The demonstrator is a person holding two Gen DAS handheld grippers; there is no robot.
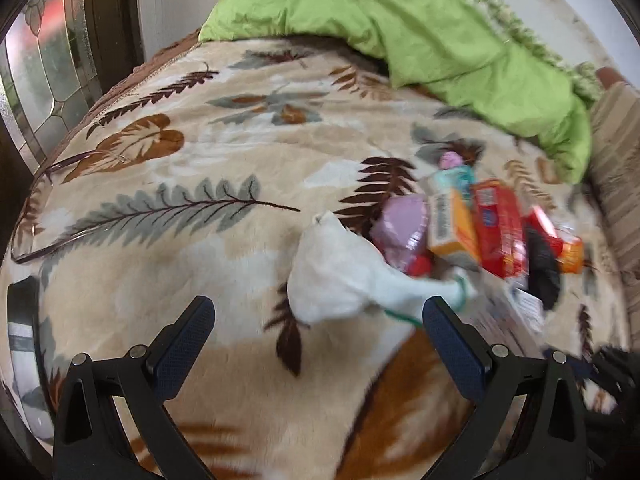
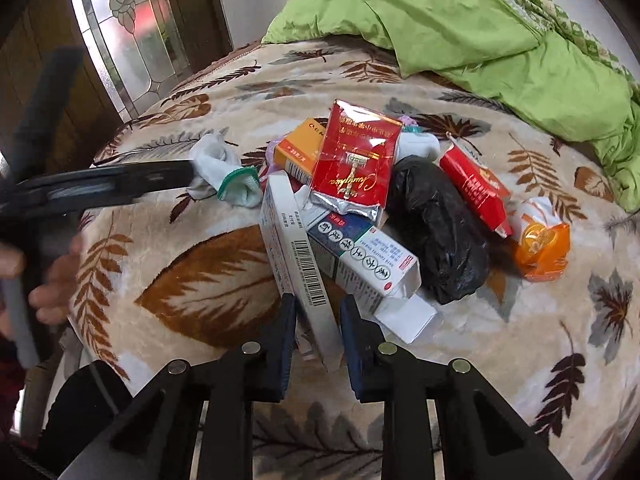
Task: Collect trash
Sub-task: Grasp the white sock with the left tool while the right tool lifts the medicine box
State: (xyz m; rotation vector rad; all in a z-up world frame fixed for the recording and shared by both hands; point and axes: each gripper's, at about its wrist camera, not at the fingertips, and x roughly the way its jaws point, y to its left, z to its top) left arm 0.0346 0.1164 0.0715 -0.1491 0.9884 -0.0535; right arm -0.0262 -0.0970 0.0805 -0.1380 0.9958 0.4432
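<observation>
On the bed's leaf-patterned blanket [image 2: 208, 280] lies a heap of trash. At its near edge, the right hand-held gripper [image 2: 318, 320] has its jaws closed on a long white box [image 2: 298, 264] standing on its narrow barcode side, long axis running from the gripper away into the pile. Beside it a white-and-blue carton [image 2: 364, 260] lies slanting, under a red packet [image 2: 354, 152]. The left hand-held gripper [image 1: 318, 314] stands wide open and empty, just short of a crumpled white sock [image 1: 340, 276].

A home bedroom: leaf-patterned blanket [image 1: 200, 152], green quilt [image 1: 420, 20].
</observation>
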